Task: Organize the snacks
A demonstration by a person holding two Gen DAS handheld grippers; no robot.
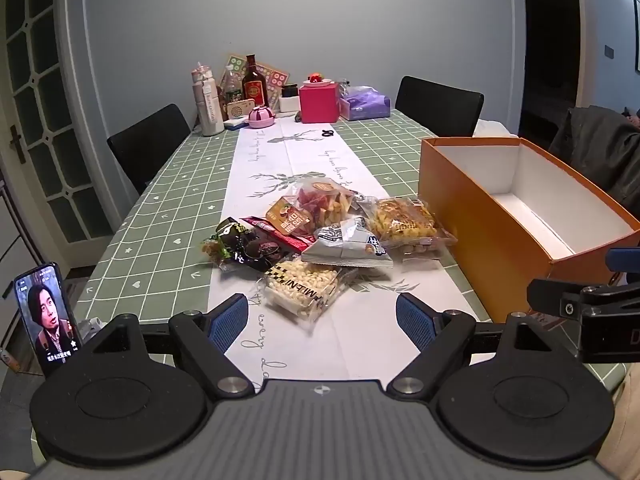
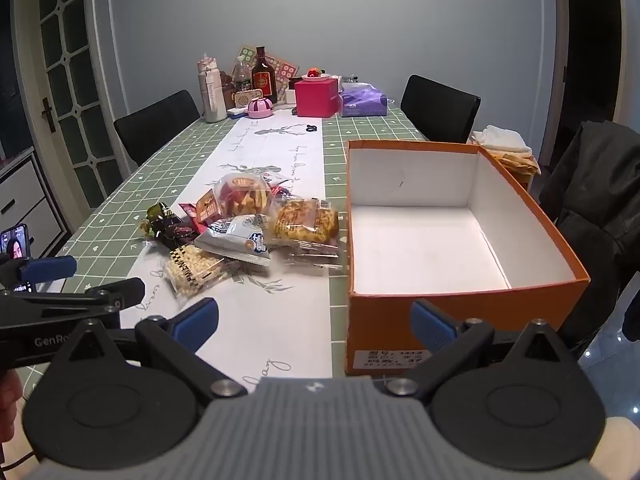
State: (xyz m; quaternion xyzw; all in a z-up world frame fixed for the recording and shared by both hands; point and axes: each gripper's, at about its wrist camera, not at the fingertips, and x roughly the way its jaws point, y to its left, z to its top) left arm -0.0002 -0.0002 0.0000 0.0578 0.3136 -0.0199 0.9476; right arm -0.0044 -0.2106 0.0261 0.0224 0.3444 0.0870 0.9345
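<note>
Reading "MILFINI": clear snack packet (image 1: 301,289)

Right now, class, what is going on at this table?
A person holds a gripper in each hand above a dining table. The left gripper and the right gripper are both open and hold nothing. A heap of snack packets lies on the white table runner, untouched; the nearest is a clear bag of white puffs. Beside the heap stands an orange cardboard box, white inside, with nothing in it. No packet has gone in yet.
</note>
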